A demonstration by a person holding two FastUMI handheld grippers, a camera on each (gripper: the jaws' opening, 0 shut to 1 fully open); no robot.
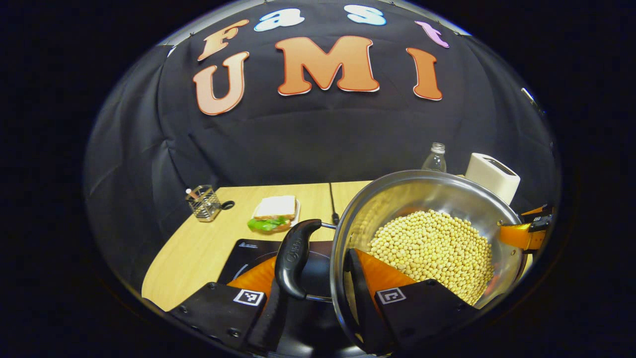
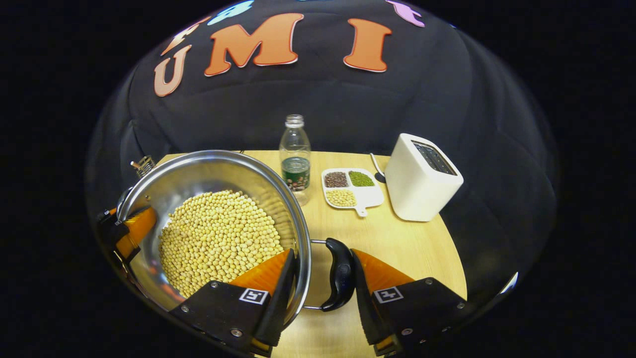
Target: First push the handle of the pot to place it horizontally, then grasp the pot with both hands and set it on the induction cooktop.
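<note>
- The pot is a shiny steel one, roughly half full of pale yellow beans, with a dark loop handle on each side; it is tilted toward my cameras and seems lifted, hanging above the black induction cooktop that shows under its left handle.
- My left gripper straddles that left side: one finger sits inside the pot wall, the other outside the handle, so wall and handle lie between them. I judge it clenched on the pot's left side.
- My right gripper does the same on the far side: one finger inside the rim, the other pressed beside the right handle, gripping wall and handle together.
- The step in hand looks like the carry and set-down. To do it well I should level both hands so the beans don't slide, keep both grips firm, bring the base down flat over the cooktop's ring, and let go only once it rests.
- Farther off on the wooden table stand a clear bottle, a divided dish of pulses and a white toaster; on the left side sit a sandwich and a wire holder.
</note>
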